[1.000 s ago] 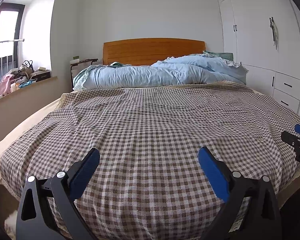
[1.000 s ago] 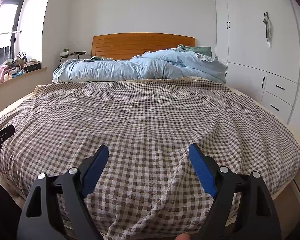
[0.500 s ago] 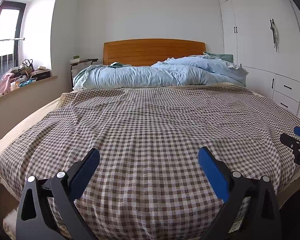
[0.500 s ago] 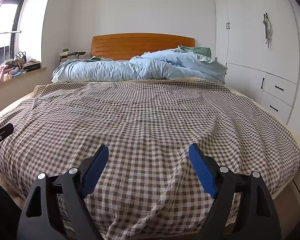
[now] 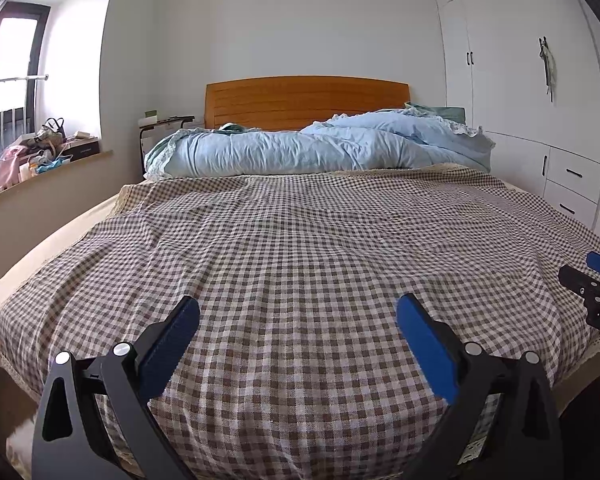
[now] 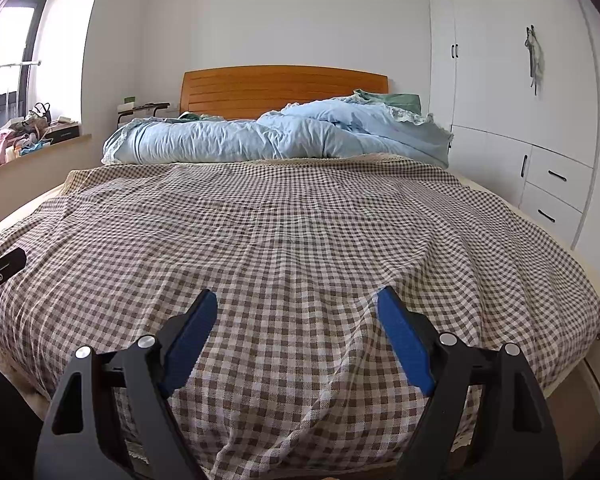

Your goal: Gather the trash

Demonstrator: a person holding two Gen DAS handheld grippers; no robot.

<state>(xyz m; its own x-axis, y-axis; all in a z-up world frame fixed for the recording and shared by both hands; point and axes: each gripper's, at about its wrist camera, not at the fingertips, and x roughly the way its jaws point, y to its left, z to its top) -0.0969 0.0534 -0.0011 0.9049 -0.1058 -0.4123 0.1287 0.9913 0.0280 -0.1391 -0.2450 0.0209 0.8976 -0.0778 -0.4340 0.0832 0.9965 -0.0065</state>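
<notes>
Two hand-held grippers pointed across the foot of a made bed, side by side and slightly downward. The left gripper (image 5: 298,322) had its blue-padded jaws spread wide with nothing between them, only the brown-and-white checked bedspread (image 5: 300,248) lying beneath and beyond. The right gripper (image 6: 297,314) stood the same way, jaws well apart and empty; its tip also showed at the right edge of the left wrist view, and the left one's tip at the left edge of the right wrist view. No trash could be made out on the bedspread in either view. A rumpled light-blue duvet (image 5: 320,146) lay bunched across the head of the bed against an orange wooden headboard (image 5: 306,100), with a green pillow (image 6: 396,101) just behind it at the right. A white built-in wardrobe (image 5: 532,92) with drawers filled the right wall. At the left, a window ledge (image 5: 40,160) held a clutter of bags, boxes and small items too small to identify, and a small side table (image 5: 166,122) stood beside the headboard.
</notes>
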